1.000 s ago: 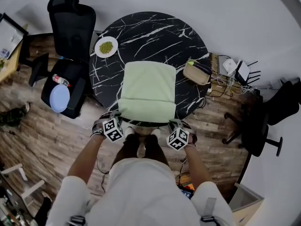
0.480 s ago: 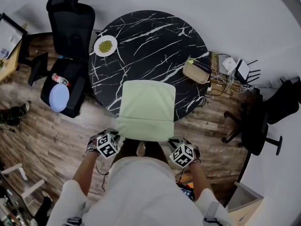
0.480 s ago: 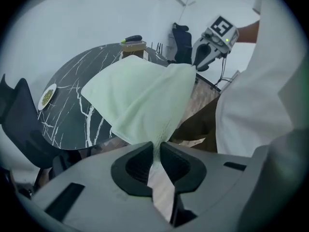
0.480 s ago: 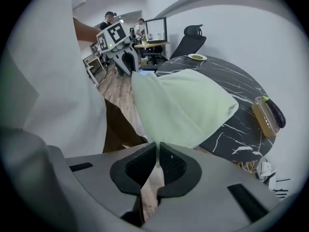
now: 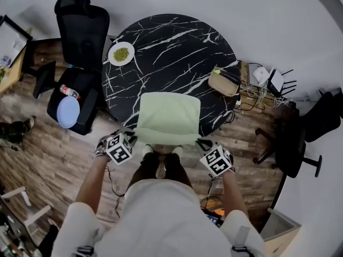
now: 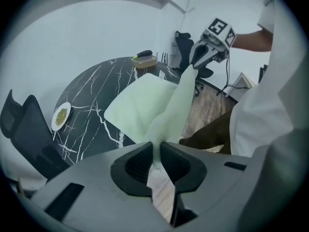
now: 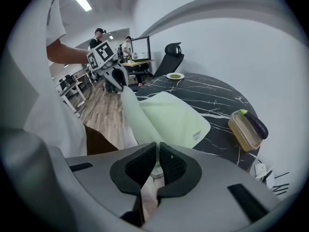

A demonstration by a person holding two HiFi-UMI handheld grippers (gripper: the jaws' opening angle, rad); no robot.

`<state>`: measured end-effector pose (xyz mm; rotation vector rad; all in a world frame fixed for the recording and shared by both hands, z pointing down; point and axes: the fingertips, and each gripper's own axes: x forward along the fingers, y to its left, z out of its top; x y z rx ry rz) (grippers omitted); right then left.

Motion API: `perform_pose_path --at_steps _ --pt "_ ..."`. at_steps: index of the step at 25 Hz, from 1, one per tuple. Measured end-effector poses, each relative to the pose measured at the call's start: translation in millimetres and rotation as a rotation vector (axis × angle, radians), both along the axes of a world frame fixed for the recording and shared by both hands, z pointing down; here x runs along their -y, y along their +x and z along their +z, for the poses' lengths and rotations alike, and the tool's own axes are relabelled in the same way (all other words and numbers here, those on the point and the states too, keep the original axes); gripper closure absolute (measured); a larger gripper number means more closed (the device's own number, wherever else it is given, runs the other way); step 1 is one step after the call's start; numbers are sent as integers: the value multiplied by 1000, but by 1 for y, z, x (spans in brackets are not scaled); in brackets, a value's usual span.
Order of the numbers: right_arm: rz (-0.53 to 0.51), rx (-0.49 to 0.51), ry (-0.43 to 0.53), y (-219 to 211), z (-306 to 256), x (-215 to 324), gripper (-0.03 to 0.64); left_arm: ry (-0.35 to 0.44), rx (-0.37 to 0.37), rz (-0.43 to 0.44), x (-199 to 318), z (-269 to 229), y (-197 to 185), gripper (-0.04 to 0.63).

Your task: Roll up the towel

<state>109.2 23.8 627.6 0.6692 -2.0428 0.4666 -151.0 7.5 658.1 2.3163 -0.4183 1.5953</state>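
One table (image 5: 171, 42): round and black with white veins, the biggest thing in front of me, standing on a wooden floor (image 5: 48, 154).
Chair (image 5: 80, 20): a black office chair on the left, just beside the table's rim.
Towel (image 5: 169, 116): pale green. Its far part lies flat on the near half of the table. Its near edge is raised off the tabletop and stretched between my two grippers, out past the table's near rim.
Left gripper (image 6: 156, 153): my jaws are almost together, pinching the towel's near left corner, and the cloth runs up from between the pads.
Right gripper (image 7: 157, 156): my jaws are almost together here too, clamped on the towel's near right corner, with a thin fold of cloth caught between the pads.
Box (image 5: 224, 82): tan, at the table's right rim, well apart from the towel.
Eggplant (image 7: 253, 122): dark, lying along the top of the box.
Plate (image 5: 121, 53): white, at the far left of the table, with green food on it, well apart from the towel.
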Motion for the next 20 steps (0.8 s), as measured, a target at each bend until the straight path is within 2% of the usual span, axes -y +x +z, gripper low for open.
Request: perform_pose_path --at_steps 5,11,16,18,20 --pt "28 -35 5 5 20 47 601 23 17 -14 47 12 5 548" --pt "95 -124 -7 14 62 78 595 51 -11 -162 85 32 12 501" --pt "185 -156 112 20 65 94 565 115 -60 -306 98 34 5 425" --pt "173 -179 170 24 55 93 565 146 -85 -342 100 27 -1 422" --pt "135 -205 229 27 42 85 565 181 -101 -341 97 16 -7 419"
